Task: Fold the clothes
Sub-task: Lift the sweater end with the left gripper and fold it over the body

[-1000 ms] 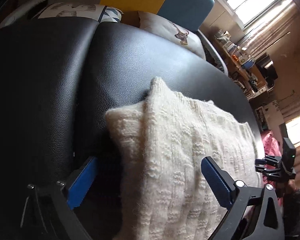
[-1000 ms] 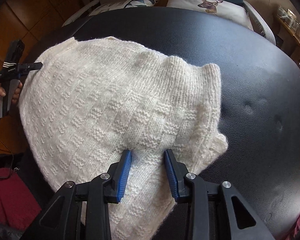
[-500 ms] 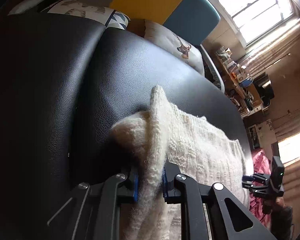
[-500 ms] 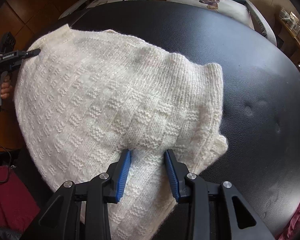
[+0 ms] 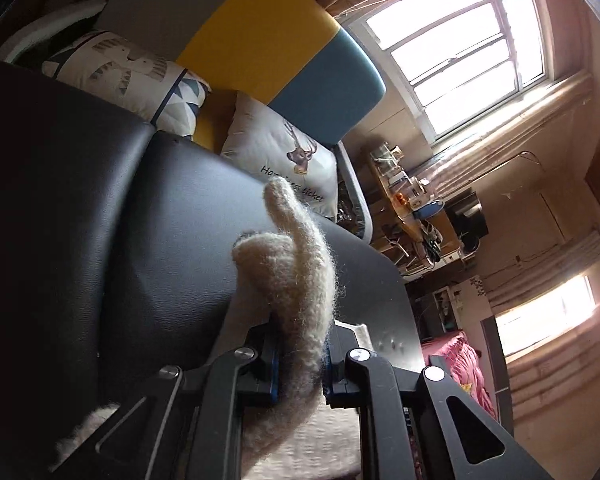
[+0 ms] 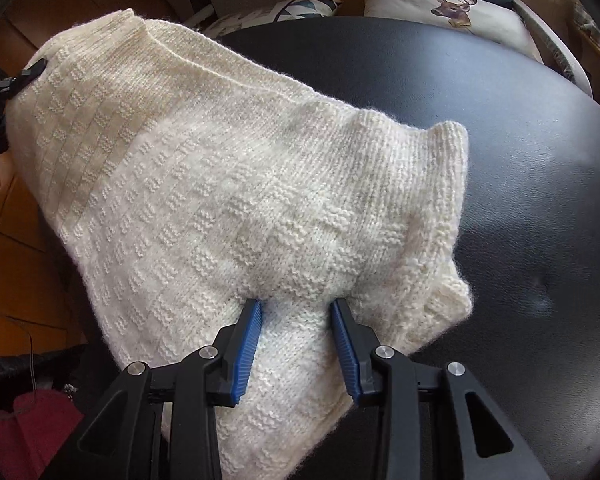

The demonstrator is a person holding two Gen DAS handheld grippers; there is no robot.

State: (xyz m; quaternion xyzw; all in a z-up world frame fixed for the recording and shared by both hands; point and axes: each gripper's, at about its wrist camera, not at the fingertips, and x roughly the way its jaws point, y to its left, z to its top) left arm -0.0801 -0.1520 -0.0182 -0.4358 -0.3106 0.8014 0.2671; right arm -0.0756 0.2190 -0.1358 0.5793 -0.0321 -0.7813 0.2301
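The left gripper point(image 5: 300, 354), wide open over the sweater point(image 6: 236, 184) a second ago, has shut on its far-left corner and lifted it clear of the black bench point(image 6: 520, 128). That side of the sweater now hangs raised and taut; its right end hasn't moved.

Left tongs point(image 5: 300, 354): blue pads mostly hidden behind the pinched fold of the sweater point(image 5: 296, 280), so contact itself not visible. Sweater's lower part blurred & cut off by the bottom edge in left wrist view. In right wrist view, sweater point(image 6: 236, 184) runs under the right tongs point(image 6: 296, 344), hem out of frame. Shelf clutter point(image 5: 416, 200) by the window too small to ID. Cushion text point(image 5: 296, 188) partly covered by wool.
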